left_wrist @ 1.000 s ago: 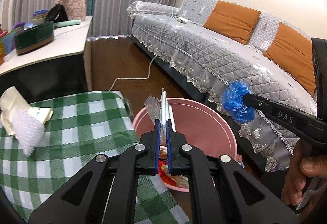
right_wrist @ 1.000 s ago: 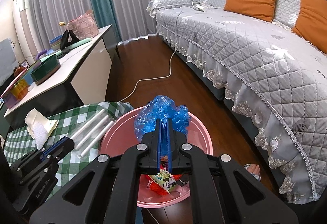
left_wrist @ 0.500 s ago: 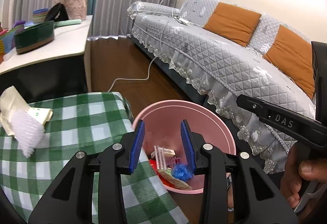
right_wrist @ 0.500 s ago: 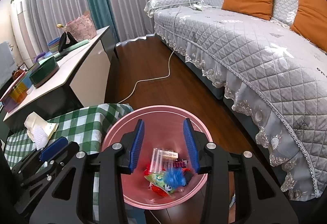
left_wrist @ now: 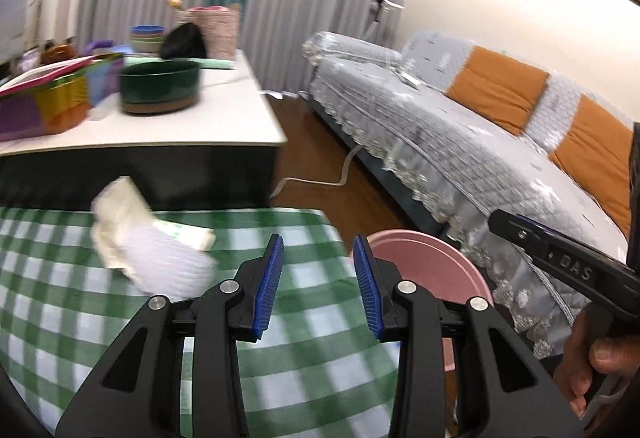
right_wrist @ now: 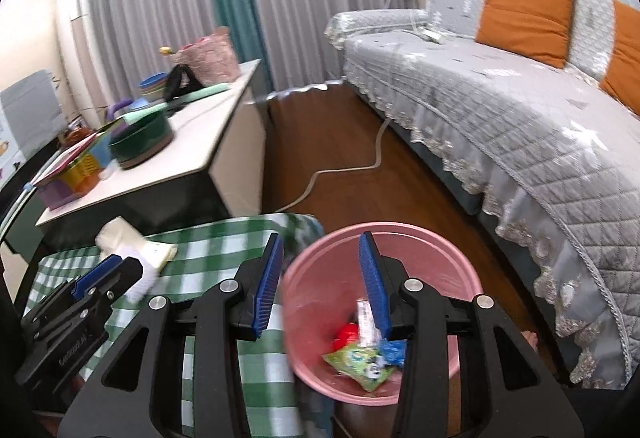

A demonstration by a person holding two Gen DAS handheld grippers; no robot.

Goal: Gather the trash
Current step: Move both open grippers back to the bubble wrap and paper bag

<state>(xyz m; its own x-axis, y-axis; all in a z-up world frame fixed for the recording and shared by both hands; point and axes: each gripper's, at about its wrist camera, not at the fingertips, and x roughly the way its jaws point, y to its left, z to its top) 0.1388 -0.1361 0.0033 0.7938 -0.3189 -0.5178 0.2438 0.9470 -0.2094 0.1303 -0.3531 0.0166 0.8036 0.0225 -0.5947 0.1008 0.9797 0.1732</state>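
Note:
My left gripper (left_wrist: pixel 319 288) is open and empty above the green checked tablecloth (left_wrist: pixel 80 318). To its left on the cloth lies white trash: a foam net sleeve (left_wrist: pixel 168 266) on crumpled paper (left_wrist: pixel 120 214). The pink bin (left_wrist: pixel 432 270) stands just off the table's right end. My right gripper (right_wrist: pixel 322 286) is open and empty over the pink bin (right_wrist: pixel 312 302). In the bin lie a green wrapper (right_wrist: pixel 360 360), a blue scrap (right_wrist: pixel 394 352) and a red piece (right_wrist: pixel 347 332). The left gripper (right_wrist: pixel 100 280) shows at lower left, near the white trash (right_wrist: pixel 128 242).
A white side table (left_wrist: pixel 200 118) with a dark green bowl (left_wrist: pixel 160 86), coloured boxes and a pink bag stands behind. A grey quilted sofa (right_wrist: pixel 520 110) with orange cushions fills the right. A white cable (right_wrist: pixel 352 166) lies on the wooden floor. A hand (left_wrist: pixel 596 366) holds the right gripper.
Both grippers opened and dropped their loads, the clear tubes and the blue wad, into the pink bin. Both then swung left and rose, the left one now over the tablecloth.

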